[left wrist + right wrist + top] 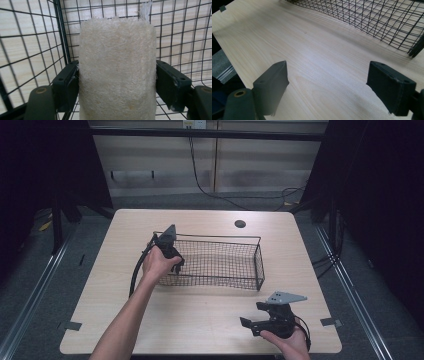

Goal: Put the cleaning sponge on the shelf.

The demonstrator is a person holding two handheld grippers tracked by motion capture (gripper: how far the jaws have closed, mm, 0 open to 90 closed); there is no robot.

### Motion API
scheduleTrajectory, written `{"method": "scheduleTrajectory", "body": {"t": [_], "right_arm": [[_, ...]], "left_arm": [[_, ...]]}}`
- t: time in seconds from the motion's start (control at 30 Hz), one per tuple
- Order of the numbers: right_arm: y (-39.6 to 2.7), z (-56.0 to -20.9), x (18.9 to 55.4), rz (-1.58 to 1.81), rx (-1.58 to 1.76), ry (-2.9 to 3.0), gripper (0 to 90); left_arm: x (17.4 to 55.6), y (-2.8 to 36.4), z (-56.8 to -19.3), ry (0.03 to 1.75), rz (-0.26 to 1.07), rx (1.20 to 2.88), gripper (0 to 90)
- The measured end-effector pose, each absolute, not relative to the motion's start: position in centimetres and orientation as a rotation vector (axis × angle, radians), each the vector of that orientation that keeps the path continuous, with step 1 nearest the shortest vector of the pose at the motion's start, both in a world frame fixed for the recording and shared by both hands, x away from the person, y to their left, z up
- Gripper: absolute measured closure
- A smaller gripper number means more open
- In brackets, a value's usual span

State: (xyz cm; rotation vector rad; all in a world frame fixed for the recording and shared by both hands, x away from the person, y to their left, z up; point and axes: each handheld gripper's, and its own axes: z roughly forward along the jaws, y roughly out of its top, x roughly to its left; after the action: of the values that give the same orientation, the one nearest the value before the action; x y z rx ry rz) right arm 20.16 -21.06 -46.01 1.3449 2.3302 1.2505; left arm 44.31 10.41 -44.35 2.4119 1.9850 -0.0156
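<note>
A black wire basket (257, 251) stands in the middle of the wooden table. My left gripper (176, 264) reaches down into its left end. In the left gripper view that gripper (117, 80) is shut on a pale, fibrous loofah sponge (117, 65), which stands upright between the jaws with the basket mesh (30, 50) behind and beneath it. My right gripper (255, 320) hovers low over the table near the front right, open, with nothing between its jaws. In the right gripper view this gripper (328, 81) faces bare wood, and the basket (372, 20) lies ahead.
A round cable hole (240, 224) sits in the table behind the basket. The table's front edge (200, 352) is close to my right hand. Dark curtains stand at both sides, and cables trail on the floor at the back.
</note>
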Motion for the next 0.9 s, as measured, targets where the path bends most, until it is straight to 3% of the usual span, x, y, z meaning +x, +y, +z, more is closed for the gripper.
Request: {"method": "scheduleTrajectory", "body": {"t": [0.9], "right_arm": [[-21.2,-46.0,20.2,1.252,1.347,2.326,16.6]], "left_arm": [[44.0,11.3,-42.9,1.908,-0.120,2.364,18.6]]}}
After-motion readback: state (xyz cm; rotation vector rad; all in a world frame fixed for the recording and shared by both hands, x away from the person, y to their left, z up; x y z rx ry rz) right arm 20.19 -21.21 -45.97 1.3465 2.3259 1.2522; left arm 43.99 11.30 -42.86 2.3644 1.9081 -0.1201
